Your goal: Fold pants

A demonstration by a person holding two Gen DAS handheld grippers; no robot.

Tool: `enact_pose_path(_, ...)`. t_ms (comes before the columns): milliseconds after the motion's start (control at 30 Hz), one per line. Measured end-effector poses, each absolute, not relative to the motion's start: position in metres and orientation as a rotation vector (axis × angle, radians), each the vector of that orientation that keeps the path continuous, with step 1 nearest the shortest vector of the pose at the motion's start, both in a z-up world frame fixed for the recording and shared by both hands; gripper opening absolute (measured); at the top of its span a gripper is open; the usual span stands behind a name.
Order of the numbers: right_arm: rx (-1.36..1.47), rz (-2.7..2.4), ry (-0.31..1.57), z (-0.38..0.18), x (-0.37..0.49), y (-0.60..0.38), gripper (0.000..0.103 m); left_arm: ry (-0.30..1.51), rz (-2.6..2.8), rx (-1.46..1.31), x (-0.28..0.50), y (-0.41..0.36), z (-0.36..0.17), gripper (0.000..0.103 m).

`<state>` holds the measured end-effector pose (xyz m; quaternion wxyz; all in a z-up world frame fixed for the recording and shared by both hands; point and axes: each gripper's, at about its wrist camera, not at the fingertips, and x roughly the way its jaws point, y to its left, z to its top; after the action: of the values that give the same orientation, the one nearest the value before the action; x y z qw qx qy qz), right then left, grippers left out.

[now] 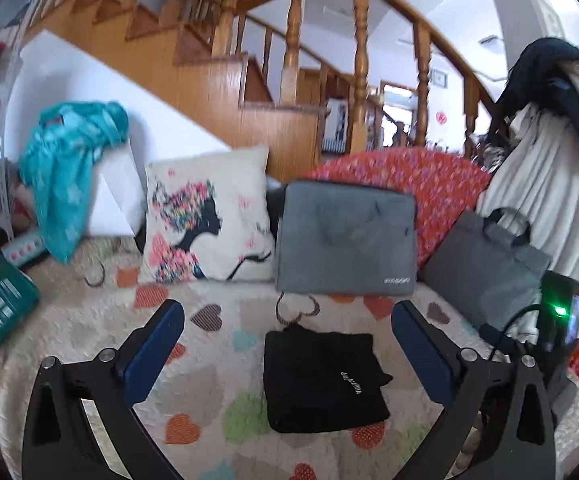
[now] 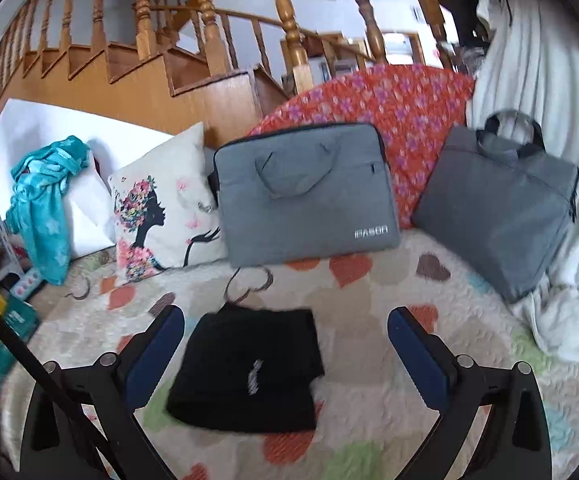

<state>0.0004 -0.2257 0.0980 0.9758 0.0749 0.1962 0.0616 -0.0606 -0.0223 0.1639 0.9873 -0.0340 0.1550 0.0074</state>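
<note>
The black pants (image 1: 323, 380) lie folded into a small rectangle on the heart-patterned quilt (image 1: 225, 344), with a small white logo on top. They also show in the right wrist view (image 2: 249, 372). My left gripper (image 1: 289, 316) is open and empty, raised above the quilt with the pants between and below its blue pads (image 1: 157, 348). My right gripper (image 2: 285, 324) is open and empty too, with the pants lying left of centre between its fingers. The right gripper's body with a green light (image 1: 561, 312) shows at the right of the left wrist view.
Two grey laptop bags (image 2: 305, 192) (image 2: 497, 204) lean at the back with a floral pillow (image 2: 161, 216) and a red patterned cushion (image 2: 401, 120). A teal cloth (image 2: 45, 200) hangs at left. A white blanket (image 2: 549, 160) drapes at right. A wooden staircase stands behind.
</note>
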Motion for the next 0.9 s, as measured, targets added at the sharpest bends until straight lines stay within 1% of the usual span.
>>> enact_pose_path(100,0.175,0.160,0.502,0.072,0.035,-0.228,0.103,0.361,0.034,-0.074,-0.029,-0.026,0.141,0.103)
enact_pose_path(200,0.162,0.143,0.542,0.044,0.049,-0.230,0.103,0.426,0.070,-0.070,-0.001,-0.023,0.114,0.103)
enact_pose_path(267,0.182,0.164,0.631,0.026,0.063,-0.233,0.103,0.485,0.084,-0.058,0.018,-0.018,0.092,0.103)
enact_pose_path(333,0.192,0.169,0.670,0.019,0.073,-0.234,0.103,0.552,0.076,-0.072,0.035,-0.010,0.068,0.103)
enact_pose_path(500,0.167,0.113,0.695,0.010,0.093,-0.234,0.103,0.738,0.037,-0.068,0.068,-0.004,0.025,0.103)
enact_pose_path(633,0.169,0.078,0.804,-0.016,0.118,-0.231,0.103,0.860,0.079,0.006,0.089,-0.005,-0.006,0.103)
enact_pose_path(700,0.173,0.076,0.928,-0.040,0.129,-0.225,0.103,0.903,0.071,-0.006,0.092,-0.002,-0.016,0.103)
enact_pose_path(767,0.226,0.106,0.987,-0.055,0.128,-0.224,0.103,0.927,0.055,-0.049,0.090,0.003,-0.020,0.103)
enact_pose_path(900,0.213,0.115,0.986,-0.057,0.116,-0.221,0.103,0.913,0.049,-0.046,0.079,0.006,-0.012,0.103)
